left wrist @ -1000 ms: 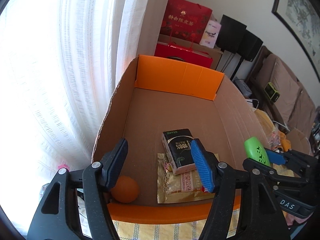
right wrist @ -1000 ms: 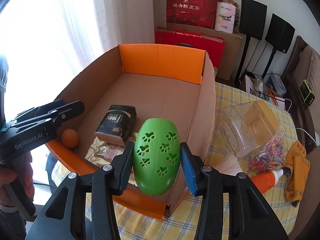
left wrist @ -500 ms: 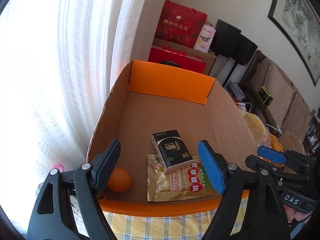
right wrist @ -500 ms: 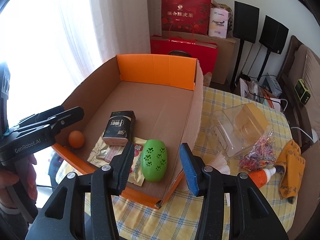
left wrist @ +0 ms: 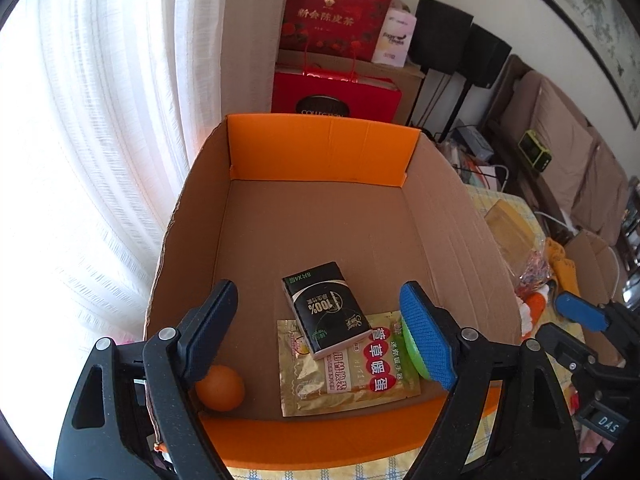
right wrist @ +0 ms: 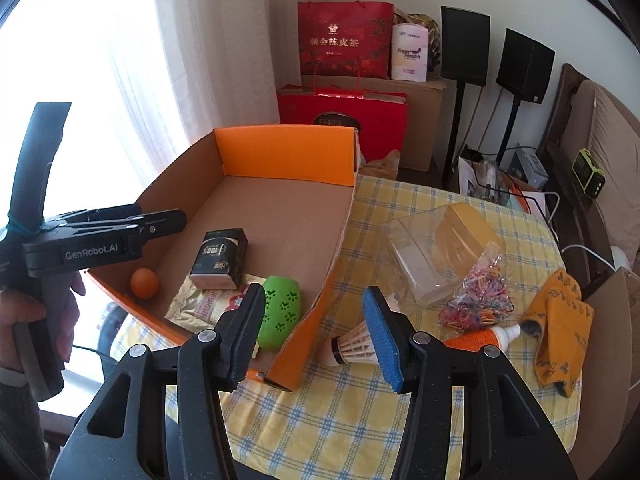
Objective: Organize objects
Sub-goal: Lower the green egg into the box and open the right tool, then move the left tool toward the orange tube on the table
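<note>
An open cardboard box with orange end walls stands on the checked tablecloth. Inside lie a black packet on a gold pouch, an orange ball and a green paw-print case. In the left wrist view the case is mostly hidden behind a finger. My left gripper hovers open over the box's near end, holding nothing. My right gripper is above the box's near right corner, its jaws opening with nothing between them.
On the cloth right of the box lie a shuttlecock, a clear plastic container, a bag of coloured bands, an orange tube and an orange cloth. Red gift bags, speakers and a curtain stand behind.
The green case left my right gripper and now lies in the box; that gripper drew back and up. My left gripper opened wider and pulled back from the box.
</note>
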Tool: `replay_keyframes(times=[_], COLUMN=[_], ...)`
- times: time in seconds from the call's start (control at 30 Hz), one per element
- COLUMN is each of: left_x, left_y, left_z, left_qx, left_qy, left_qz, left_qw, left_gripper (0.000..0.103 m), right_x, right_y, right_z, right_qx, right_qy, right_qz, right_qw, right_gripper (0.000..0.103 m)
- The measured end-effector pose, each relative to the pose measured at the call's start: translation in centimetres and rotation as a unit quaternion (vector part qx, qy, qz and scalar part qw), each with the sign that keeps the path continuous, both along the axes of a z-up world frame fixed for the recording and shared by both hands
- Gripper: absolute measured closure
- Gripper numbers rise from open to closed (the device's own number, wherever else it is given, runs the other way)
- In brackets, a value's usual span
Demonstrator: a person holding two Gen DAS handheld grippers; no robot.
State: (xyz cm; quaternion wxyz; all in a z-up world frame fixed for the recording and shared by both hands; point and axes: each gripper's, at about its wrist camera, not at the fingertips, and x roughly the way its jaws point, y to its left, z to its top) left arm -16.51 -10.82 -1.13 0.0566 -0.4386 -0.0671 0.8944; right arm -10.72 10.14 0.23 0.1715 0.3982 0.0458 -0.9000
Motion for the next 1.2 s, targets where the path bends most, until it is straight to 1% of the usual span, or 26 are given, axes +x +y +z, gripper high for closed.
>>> replay_keyframes(times=[0.03, 0.13, 0.2, 0.23, 0.27, 0.37, 0.47, 0.53, 0.67, 0.8, 1.07, 1.2], left_x=[-0.1, 0.2, 0.5, 0.6, 0.8, 1.5, 2.0, 2.6, 3.8, 4.6, 5.6, 6.0], left_y=[0.1, 0.5, 0.9, 1.2, 1.6, 2.8, 4.1, 5.1, 7.3, 9.3, 12.8, 13.3], left_z=[0.2, 0.8, 1.2, 1.4, 1.6, 2.1, 2.6, 2.9, 3.4, 3.5, 2.6, 1.7], left_qx=[0.003, 0.029, 0.043, 0.047, 0.051, 0.057, 0.057, 0.06, 0.06, 0.068, 0.062, 0.064], left_qy=[0.0, 0.009, 0.016, 0.02, 0.024, 0.036, 0.047, 0.054, 0.064, 0.069, 0.07, 0.062], left_qz=[-0.001, -0.004, -0.01, -0.014, -0.019, -0.034, -0.05, -0.061, -0.086, -0.109, -0.147, -0.151], left_qw=[1.0, 0.9995, 0.9989, 0.9986, 0.9982, 0.9972, 0.996, 0.9949, 0.9924, 0.9892, 0.9847, 0.9845], left_gripper=[0.022, 0.022, 0.02, 0.016, 0.014, 0.012, 0.011, 0.009, 0.009, 0.009, 0.009, 0.009], right_x=[0.0, 0.1, 0.0, 0.0, 0.0, 0.0, 0.1, 0.1, 0.3, 0.5, 0.9, 1.0], right_y=[0.2, 1.2, 2.0, 2.4, 3.0, 4.5, 6.1, 7.1, 10.1, 13.0, 16.1, 16.7], right_z=[-0.1, -0.2, -0.3, -0.3, -0.3, -0.2, -0.1, 0.0, 0.0, 0.0, -0.5, -1.4], right_qx=[-0.001, -0.005, -0.009, -0.01, -0.011, -0.015, -0.013, -0.01, -0.013, -0.013, -0.016, -0.022], right_qy=[0.0, -0.002, -0.004, -0.004, -0.004, -0.002, -0.001, 0.0, -0.002, -0.002, -0.008, -0.017], right_qz=[-0.002, -0.01, -0.018, -0.023, -0.028, -0.044, -0.061, -0.073, -0.102, -0.13, -0.156, -0.159], right_qw=[1.0, 1.0, 1.0, 1.0, 1.0, 0.999, 0.998, 0.997, 0.995, 0.991, 0.988, 0.987], right_gripper=[0.047, 0.038, 0.03, 0.029, 0.027, 0.023, 0.021, 0.021, 0.02, 0.02, 0.02, 0.021])
